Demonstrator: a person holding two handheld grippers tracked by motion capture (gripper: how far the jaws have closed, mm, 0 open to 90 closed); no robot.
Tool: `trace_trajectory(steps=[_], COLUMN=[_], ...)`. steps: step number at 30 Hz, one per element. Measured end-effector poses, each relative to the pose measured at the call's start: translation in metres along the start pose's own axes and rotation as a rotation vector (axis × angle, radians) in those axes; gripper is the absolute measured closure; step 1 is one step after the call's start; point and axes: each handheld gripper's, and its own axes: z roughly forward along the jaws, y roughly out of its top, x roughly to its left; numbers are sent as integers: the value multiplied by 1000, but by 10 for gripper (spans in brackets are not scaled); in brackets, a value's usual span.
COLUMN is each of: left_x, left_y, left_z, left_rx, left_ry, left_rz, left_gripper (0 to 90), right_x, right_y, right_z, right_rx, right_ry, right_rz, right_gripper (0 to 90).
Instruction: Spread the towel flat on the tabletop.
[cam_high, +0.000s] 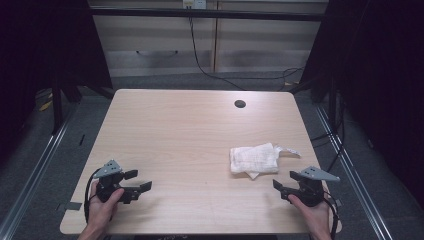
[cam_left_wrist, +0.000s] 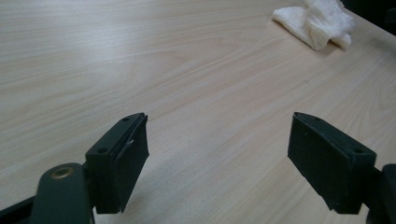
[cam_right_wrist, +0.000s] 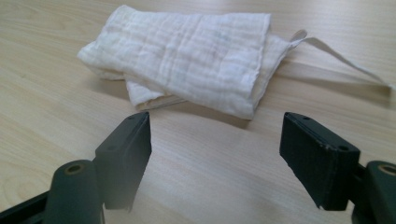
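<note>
- Surface (cam_high: 190, 135): pale wood, one small round hole (cam_high: 240, 104) near the far edge. Otherwise bare apart from the cloth.
- Cloth (cam_high: 254, 159): white, folded, lies flat on the right half, w/ a thin strap (cam_high: 290, 150) trailing off its right side. Nothing touching it.
- Right hand-held gripper (cam_high: 286, 183): near the front right edge, just short of the cloth, pointing at it. Jaws released, spread wide, nothing btwn them; in the right gripper view the cloth's near fold (cam_right_wrist: 187, 51) sits just ahead of the pads.
- Left hand-held gripper (cam_high: 138, 180): front left, well apart from the cloth, jaws likewise released and empty; the cloth shows far off in its view (cam_left_wrist: 315, 21).
- Step, as I read it: the approach, no grasp yet. Prob. the right goes in first.
- Next move calls for: easing fwd & low so one pad slides under a folded edge, then closing on it. Left needs to cross over if both are to take the cloth.
</note>
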Motion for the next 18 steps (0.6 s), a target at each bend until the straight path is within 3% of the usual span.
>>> trace_trajectory(steps=[3, 5, 8, 18], left_x=[0, -1, -5, -4], left_y=[0, -1, -1, 0], left_z=[0, 1, 3, 10], left_rx=[5, 18, 37, 62], left_ry=[-15, -29, -19, -25], left_rz=[2, 27, 63, 61], left_gripper=[199, 198, 201, 202], right_x=[0, 0, 2, 7], right_y=[1, 3, 11, 31], right_z=[1, 0, 1, 19], right_rx=[2, -6, -15, 7], right_ry=[7, 27, 41, 113], right_rz=[3, 0, -7, -46], right_gripper=[261, 324, 315, 341])
